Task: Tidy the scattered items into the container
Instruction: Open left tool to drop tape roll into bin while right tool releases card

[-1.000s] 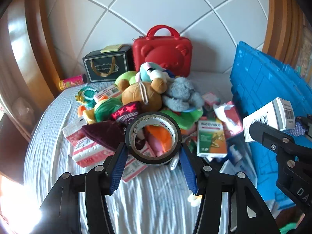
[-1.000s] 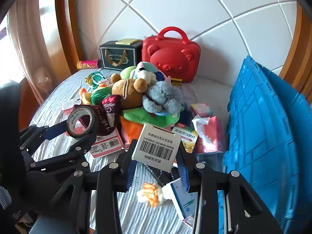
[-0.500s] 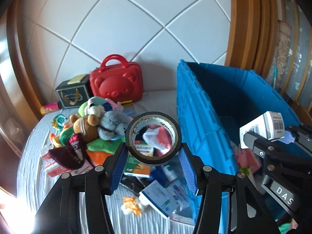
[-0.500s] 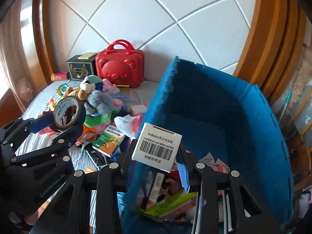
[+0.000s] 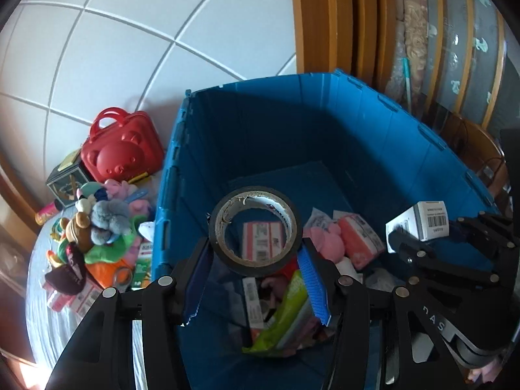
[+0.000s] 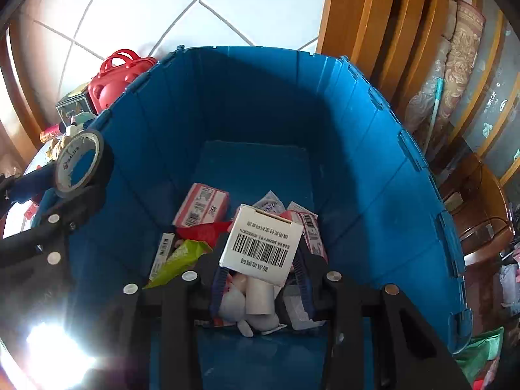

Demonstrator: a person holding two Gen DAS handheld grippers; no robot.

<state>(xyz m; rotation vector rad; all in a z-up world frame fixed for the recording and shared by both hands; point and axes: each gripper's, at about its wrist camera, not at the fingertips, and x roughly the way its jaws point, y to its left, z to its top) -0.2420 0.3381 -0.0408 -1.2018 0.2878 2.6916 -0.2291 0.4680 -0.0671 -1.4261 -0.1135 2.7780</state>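
Observation:
My left gripper point(image 5: 256, 260) is shut on a black tape roll point(image 5: 255, 230) and holds it above the open blue crate point(image 5: 325, 123). My right gripper point(image 6: 260, 273) is shut on a white box with a barcode point(image 6: 260, 243), also held over the crate point(image 6: 260, 97). The right gripper and its box point(image 5: 419, 222) show at the right of the left wrist view. The tape roll point(image 6: 79, 162) shows at the left of the right wrist view. Boxes and packets point(image 6: 201, 206) lie on the crate floor.
Left of the crate, plush toys point(image 5: 97, 224), small boxes and a dark pouch point(image 5: 66, 276) lie on the white cloth. A red bear case point(image 5: 122, 154) and a dark gift box point(image 5: 63, 180) stand by the wall. Wooden furniture point(image 6: 390, 16) stands behind the crate.
Both grippers have swung right from over the pile of toys to above the crate's inside, each still holding its item.

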